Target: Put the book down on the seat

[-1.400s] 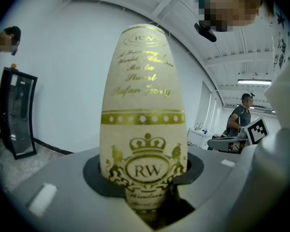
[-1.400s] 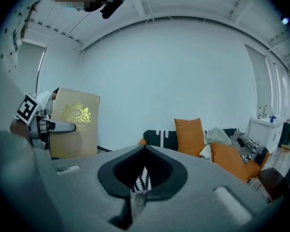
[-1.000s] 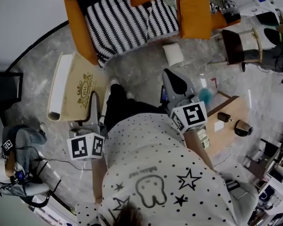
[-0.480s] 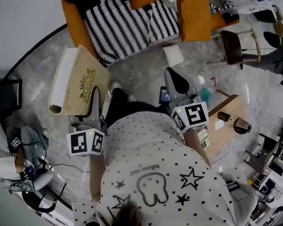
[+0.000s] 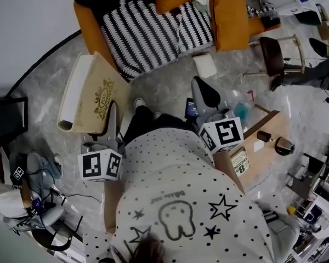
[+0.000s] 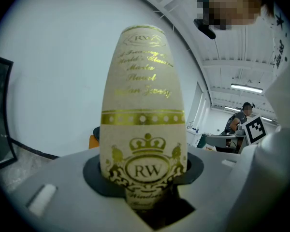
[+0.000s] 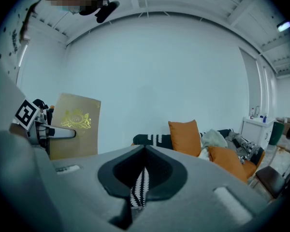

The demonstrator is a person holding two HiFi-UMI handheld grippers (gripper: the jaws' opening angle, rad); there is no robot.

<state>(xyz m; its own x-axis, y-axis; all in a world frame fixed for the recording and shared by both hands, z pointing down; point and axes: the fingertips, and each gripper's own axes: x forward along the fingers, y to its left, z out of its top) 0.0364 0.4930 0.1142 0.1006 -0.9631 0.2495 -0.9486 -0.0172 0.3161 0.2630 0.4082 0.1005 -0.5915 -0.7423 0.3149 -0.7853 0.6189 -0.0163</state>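
Book (image 5: pixel 96 98), beige with a gold crest on its cover, clamped between the jaws of the left gripper (image 5: pixel 113 114). The pads press on its lower edge, and the rest of the book stands well past the jaw tips. In the left gripper view the cover (image 6: pixel 144 124) fills the space directly ahead of the jaws, crest upright.

Seat (image 5: pixel 88 29), an orange sofa, lies ahead of both grippers, beyond their tips. A black-and-white striped throw (image 5: pixel 142 32) covers its middle and orange cushions (image 5: pixel 227 15) lie to the right of that. The book is not on the seat; its far corner comes near the sofa's orange side, above the grey floor.

Right gripper (image 5: pixel 204 92), held to the right of the left one, has its jaws drawn together on nothing. In its own view only a sliver of the striped throw (image 7: pixel 141 185) shows through the slit between them. The book (image 7: pixel 75 124) appears off to its left.

Wooden table (image 5: pixel 266 147), to the right of the right gripper.
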